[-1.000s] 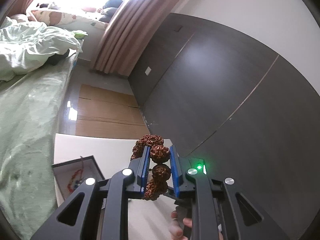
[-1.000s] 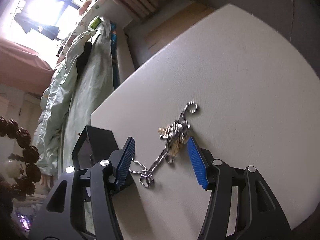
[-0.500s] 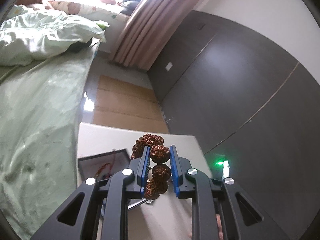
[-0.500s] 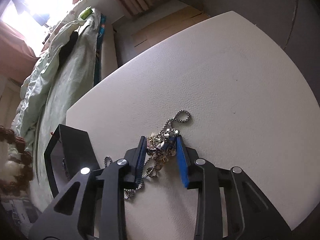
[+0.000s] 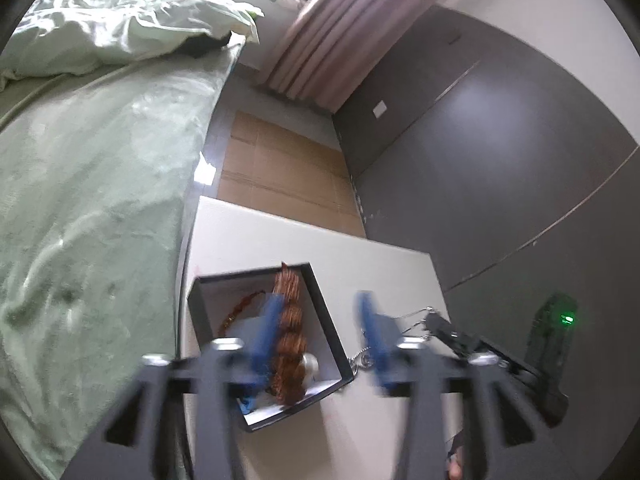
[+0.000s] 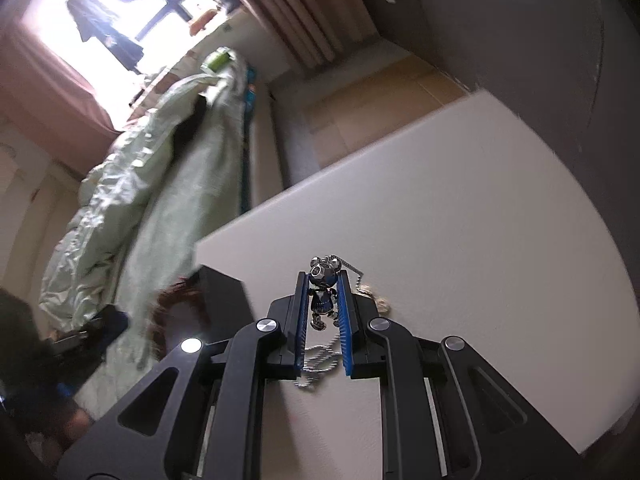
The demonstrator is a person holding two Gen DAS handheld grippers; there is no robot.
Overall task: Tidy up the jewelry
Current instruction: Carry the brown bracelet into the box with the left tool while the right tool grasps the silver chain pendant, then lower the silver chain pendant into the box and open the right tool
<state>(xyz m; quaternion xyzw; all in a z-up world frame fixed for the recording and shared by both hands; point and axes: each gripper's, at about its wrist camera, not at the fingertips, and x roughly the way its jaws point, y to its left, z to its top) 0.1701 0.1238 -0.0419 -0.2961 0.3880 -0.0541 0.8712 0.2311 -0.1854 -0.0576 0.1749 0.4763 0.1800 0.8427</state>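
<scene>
Left gripper (image 5: 320,332): jaws spread wide, blurred by motion, hanging over the box and the table edge beside it; nothing is pinched between the blue pads.
Bracelet (image 5: 289,336): brown knobbly beads in a long string, lying against the inner side of the left blue finger (image 5: 266,328) and reaching down into the box; whether it is touching the box floor cannot be told through the blur.
Box (image 5: 320,312): black, open-topped, pale inside, standing on the table near the edge closest to the bed. A thin red string item (image 5: 240,312) lies in its far-left part, and a small white bead (image 5: 310,362) shows next to the bracelet's lower end.
Right gripper (image 6: 323,300): jaws pressed close on the silver charm, held just above the table.
Charm (image 6: 322,294): small silver bear-like figure, upright between the blue pads, head sticking out past the fingertips.
Chain (image 6: 320,358): silver ball chain, one length running from the charm's head off to the right onto the table, a loop hanging under the jaws.
Table (image 6: 480,240): white, flat; the box (image 6: 224,296) sits left of the right gripper, well apart from the charm.
Bed (image 5: 88,168): pale green cover, alongside the table's left edge.
Wall (image 5: 500,160): dark grey panels behind the table.
</scene>
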